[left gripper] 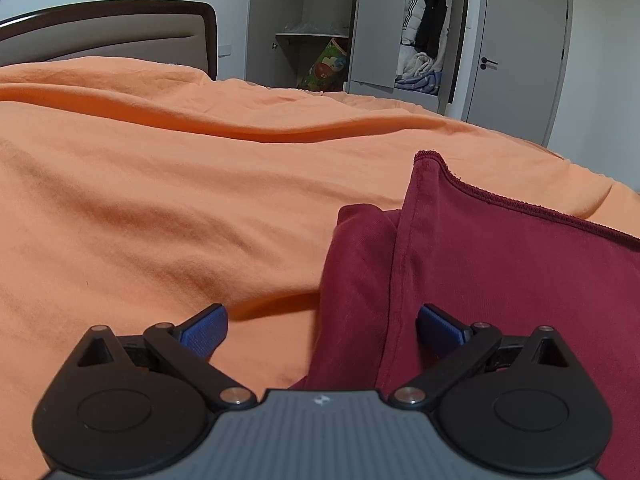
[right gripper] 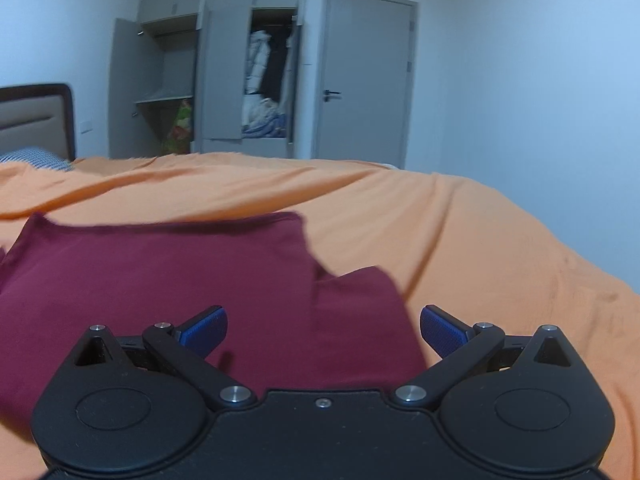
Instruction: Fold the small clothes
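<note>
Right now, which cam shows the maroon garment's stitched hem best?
Left wrist: the stitched hem of the maroon garment is sharp and close. Right wrist shows the garment more fully on the orange bedsheet, but blurred, with no stitching visible.

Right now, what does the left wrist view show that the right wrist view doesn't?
Only the left wrist view shows the maroon garment's stitched hem and its side seam. Only the right wrist view shows a patterned pillow by the headboard and the garment's whole far edge. Both show the maroon garment on the orange bedsheet, the open wardrobe, and open, empty fingers.
</note>
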`<state>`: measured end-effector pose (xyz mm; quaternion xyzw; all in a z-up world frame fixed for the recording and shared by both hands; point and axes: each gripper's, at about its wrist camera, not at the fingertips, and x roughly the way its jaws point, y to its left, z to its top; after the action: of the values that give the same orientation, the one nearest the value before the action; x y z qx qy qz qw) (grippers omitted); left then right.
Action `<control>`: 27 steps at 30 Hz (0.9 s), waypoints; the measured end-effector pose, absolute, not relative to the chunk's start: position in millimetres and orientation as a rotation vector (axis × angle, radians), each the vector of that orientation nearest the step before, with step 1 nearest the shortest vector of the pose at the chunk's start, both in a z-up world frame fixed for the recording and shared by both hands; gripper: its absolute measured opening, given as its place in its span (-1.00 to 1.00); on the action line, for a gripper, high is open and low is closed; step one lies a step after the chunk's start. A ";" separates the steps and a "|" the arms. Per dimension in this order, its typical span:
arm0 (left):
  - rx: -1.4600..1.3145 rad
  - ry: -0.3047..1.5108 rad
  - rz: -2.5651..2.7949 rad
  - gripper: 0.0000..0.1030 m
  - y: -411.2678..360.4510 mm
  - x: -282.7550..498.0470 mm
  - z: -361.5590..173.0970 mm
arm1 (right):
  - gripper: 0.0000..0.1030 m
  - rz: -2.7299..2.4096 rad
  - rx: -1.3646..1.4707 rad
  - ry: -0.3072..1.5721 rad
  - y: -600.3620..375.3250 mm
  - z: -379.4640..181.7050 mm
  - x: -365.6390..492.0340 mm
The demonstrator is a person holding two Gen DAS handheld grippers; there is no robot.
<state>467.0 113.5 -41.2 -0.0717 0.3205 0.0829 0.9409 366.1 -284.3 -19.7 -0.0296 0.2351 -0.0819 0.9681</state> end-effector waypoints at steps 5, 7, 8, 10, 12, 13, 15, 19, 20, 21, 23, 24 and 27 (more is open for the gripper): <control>-0.152 0.644 0.165 0.99 114.1 464.8 -43.0 | 0.99 -0.165 -0.063 0.542 -272.8 -42.9 367.4; -0.152 0.641 0.166 0.99 113.6 464.2 -43.6 | 0.99 -0.164 -0.041 0.543 -275.0 -49.5 367.4; -0.150 0.639 0.166 0.99 113.2 464.2 -43.7 | 0.99 -0.161 -0.025 0.545 -276.6 -51.6 367.4; -0.148 0.638 0.168 0.99 112.8 463.9 -43.9 | 0.99 -0.155 -0.002 0.549 -278.7 -54.5 367.7; -0.148 0.637 0.168 0.99 112.6 463.9 -43.9 | 0.99 -0.153 0.001 0.546 -279.6 -55.3 368.5; -0.149 0.637 0.167 0.99 112.6 463.9 -44.0 | 0.99 -0.155 0.000 0.543 -278.9 -56.0 368.0; -0.149 0.635 0.168 0.99 112.4 463.9 -44.2 | 0.99 -0.157 -0.002 0.538 -277.2 -58.0 366.6; -0.145 0.631 0.169 0.99 111.8 463.9 -44.7 | 0.99 -0.159 0.000 0.530 -276.4 -61.5 365.5; -0.144 0.629 0.169 0.99 111.6 463.9 -45.0 | 0.99 -0.159 0.002 0.528 -277.6 -62.4 365.9; -0.143 0.627 0.169 0.99 111.6 463.4 -45.3 | 0.99 -0.158 0.005 0.526 -278.5 -63.2 365.7; -0.142 0.624 0.170 0.99 111.6 463.0 -45.9 | 0.99 -0.157 0.010 0.522 -279.6 -64.9 364.6; -0.141 0.623 0.170 0.99 111.5 462.8 -46.1 | 0.99 -0.157 0.012 0.522 -279.8 -64.8 364.4; -0.144 0.621 0.168 0.99 111.9 462.8 -46.6 | 0.99 -0.163 0.009 0.550 -279.4 -53.8 366.8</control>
<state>462.8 111.9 -46.6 -0.0705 0.3049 0.0824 0.9462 366.8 -279.4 -53.8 0.0043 0.2710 -0.0804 0.9592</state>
